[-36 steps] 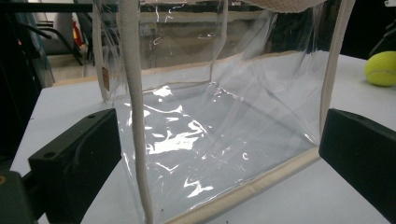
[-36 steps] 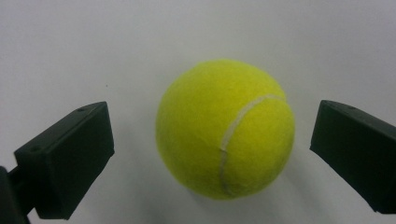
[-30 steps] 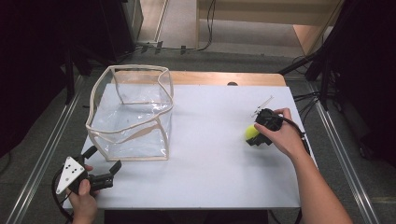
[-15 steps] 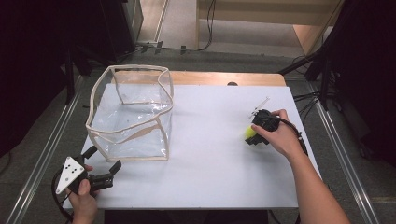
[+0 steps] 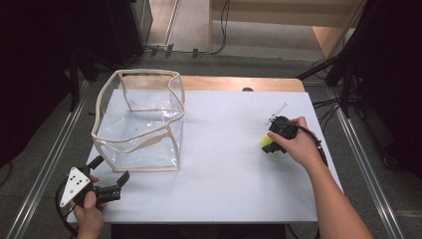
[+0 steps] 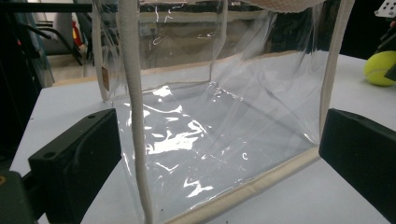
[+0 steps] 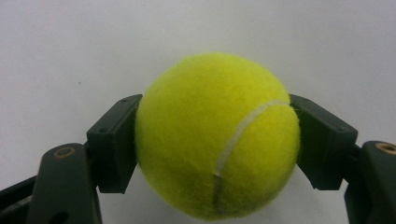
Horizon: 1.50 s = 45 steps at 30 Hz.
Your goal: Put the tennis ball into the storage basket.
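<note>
On the white bench [image 5: 224, 164] the right gripper [image 5: 271, 142] is at about 3 o'clock from the middle of the top, and its fingers [image 7: 114, 144] have just been closing on the tennis ball [image 7: 217, 135]. In the right gripper view the two black pads press on the ball from both sides, so the ball is held between them (the white seam runs down its front). In the high view the ball [image 5: 268, 145] shows as a small yellow-green spot under the person's right hand [image 5: 298, 147], which lies over the gripper body; whether the ball is touching the bench top I cannot tell. The clear bag [image 5: 137, 124] with the cream-coloured trim stands open at about 10 o'clock on the bench, well apart from the ball, and its rim is bent out of shape. The left gripper [image 5: 109, 174] is at about 7 o'clock, near the front left corner of the bench, held by the left hand [image 5: 89, 211]. Its fingers [image 6: 77, 163] stand wide apart and hold nothing. In the left gripper view they point at the near side of the bag [image 6: 210, 130], which is just in front of them, and the ball [image 6: 380, 67] is seen far off at 2 o'clock.
</note>
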Tool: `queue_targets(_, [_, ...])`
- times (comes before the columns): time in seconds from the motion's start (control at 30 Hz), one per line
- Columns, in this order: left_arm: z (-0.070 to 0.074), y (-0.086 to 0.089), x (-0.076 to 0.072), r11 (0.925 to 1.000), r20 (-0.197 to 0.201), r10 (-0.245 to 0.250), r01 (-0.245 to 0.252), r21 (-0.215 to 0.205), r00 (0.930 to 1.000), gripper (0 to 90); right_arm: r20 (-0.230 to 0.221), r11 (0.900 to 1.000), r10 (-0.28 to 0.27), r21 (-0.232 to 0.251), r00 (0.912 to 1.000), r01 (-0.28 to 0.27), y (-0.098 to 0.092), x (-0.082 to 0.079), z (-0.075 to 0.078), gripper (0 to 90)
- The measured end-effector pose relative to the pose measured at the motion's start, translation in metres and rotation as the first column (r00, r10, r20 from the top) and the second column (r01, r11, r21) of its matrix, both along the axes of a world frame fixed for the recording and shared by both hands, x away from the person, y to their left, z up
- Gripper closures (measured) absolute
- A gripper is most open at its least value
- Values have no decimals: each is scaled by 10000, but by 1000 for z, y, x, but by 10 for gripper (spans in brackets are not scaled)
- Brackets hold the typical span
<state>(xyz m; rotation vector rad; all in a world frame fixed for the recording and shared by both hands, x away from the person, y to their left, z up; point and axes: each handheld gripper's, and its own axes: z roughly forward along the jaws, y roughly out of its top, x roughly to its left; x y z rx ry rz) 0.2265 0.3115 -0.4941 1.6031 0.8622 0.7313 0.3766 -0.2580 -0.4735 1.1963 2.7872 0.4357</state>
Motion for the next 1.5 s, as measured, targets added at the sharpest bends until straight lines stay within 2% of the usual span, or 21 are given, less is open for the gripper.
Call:
queue_targets(0.37, [0, 0, 0, 10000, 6, 1, -1, -6, 10000, 0, -31, 9999, 126, 7, 9999, -126, 3, 0, 2, 232])
queue_targets(0.5, [0, 0, 0, 10000, 4, 1, -1, 9, 10000, 0, -30, 9995, 273, -130, 9996, -274, 5, 1, 4, 233])
queue_targets(0.8, [0, 0, 0, 10000, 10, -10, 10, -8, 10000, 0, -41, 9993, 347, -161, 9994, -347, 14, 1, 7, 234])
queue_targets(1.5, [0, 0, 0, 10000, 14, -19, 19, -9, 10000, 0, 188, 9950, 973, -238, 9951, -969, 35, 2, 16, 235])
